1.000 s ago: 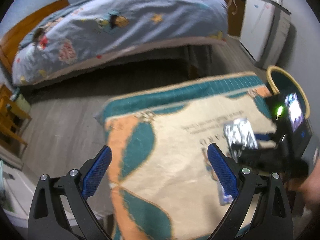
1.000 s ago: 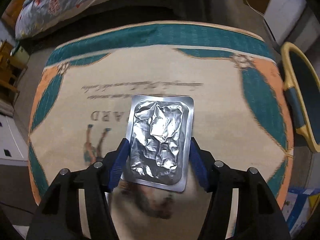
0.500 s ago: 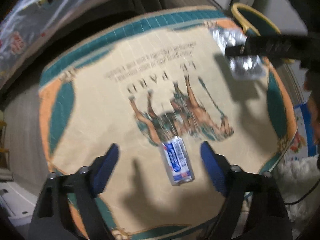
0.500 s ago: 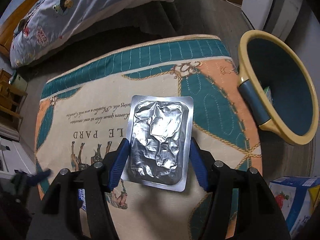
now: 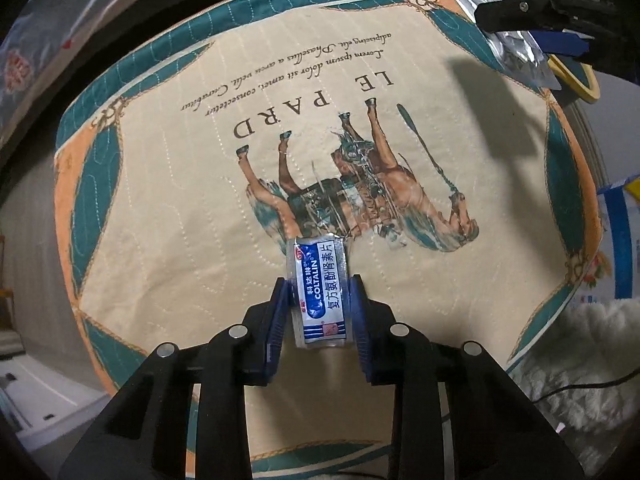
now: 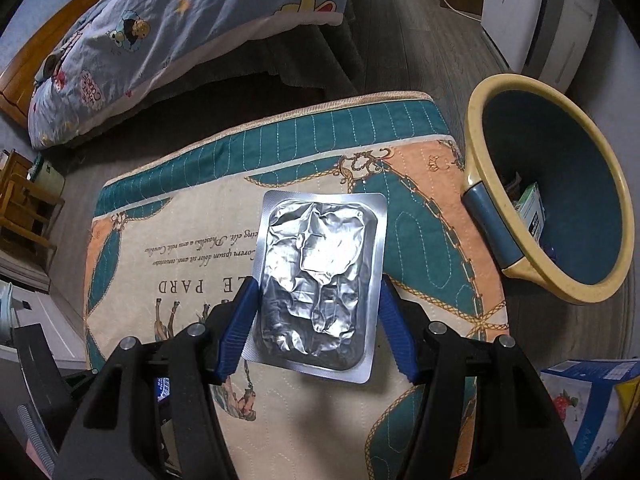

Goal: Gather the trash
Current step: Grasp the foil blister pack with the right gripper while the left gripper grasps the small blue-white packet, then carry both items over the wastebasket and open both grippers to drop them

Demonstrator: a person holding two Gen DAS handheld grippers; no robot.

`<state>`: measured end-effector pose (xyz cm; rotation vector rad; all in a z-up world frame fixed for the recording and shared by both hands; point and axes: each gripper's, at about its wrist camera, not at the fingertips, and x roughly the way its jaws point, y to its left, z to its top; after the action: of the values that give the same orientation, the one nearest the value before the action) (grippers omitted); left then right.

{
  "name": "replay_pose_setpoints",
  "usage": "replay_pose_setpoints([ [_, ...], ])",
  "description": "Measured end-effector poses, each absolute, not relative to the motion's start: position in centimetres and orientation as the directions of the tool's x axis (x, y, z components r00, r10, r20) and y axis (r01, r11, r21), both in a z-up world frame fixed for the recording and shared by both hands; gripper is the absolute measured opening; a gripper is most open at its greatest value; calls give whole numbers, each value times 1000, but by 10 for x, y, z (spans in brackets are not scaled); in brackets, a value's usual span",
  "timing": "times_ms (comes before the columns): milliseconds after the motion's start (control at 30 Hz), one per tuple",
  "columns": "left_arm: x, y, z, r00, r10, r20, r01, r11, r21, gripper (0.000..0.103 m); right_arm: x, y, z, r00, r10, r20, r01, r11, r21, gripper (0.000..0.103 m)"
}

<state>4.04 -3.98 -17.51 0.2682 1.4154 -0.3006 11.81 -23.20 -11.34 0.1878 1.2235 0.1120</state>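
Observation:
My left gripper (image 5: 319, 300) is shut on a blue and white medicine sachet (image 5: 320, 292), low over the patterned mat (image 5: 180, 200). My right gripper (image 6: 316, 300) is shut on a crumpled silver foil blister pack (image 6: 320, 284), held above the mat's far right corner. The foil pack also shows in the left wrist view (image 5: 516, 48), at the top right. A yellow-rimmed blue bin (image 6: 560, 184) stands to the right of the mat, with some trash inside.
A bed with a blue cartoon quilt (image 6: 168, 28) lies beyond the mat. A white cabinet (image 6: 536, 12) stands at the back right. A printed box (image 6: 580, 400) sits at the lower right. Wooden furniture (image 6: 24, 208) is at the left.
My left gripper has moved down onto the sachet and closed on it. My right gripper has carried the foil pack rightward, nearer the bin.

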Motion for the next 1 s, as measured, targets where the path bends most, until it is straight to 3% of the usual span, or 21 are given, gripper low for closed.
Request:
replay_pose_setpoints([
  [367, 69, -70, -94, 369, -132, -920, 372, 928, 16, 32, 108, -254, -73, 417, 193, -888, 23, 975, 222, 60],
  [733, 82, -119, -38, 471, -262, -842, 431, 902, -39, 32, 96, -315, 5, 533, 62, -844, -19, 998, 62, 60],
  [867, 79, -134, -28, 493, -288, -821, 454, 890, -40, 32, 90, -332, 4, 558, 19, -830, -2, 1000, 22, 59],
  [1000, 81, -147, -23, 507, -298, -809, 465, 885, -35, 32, 94, -348, -19, 509, 76, -858, 45, 992, 115, 60],
])
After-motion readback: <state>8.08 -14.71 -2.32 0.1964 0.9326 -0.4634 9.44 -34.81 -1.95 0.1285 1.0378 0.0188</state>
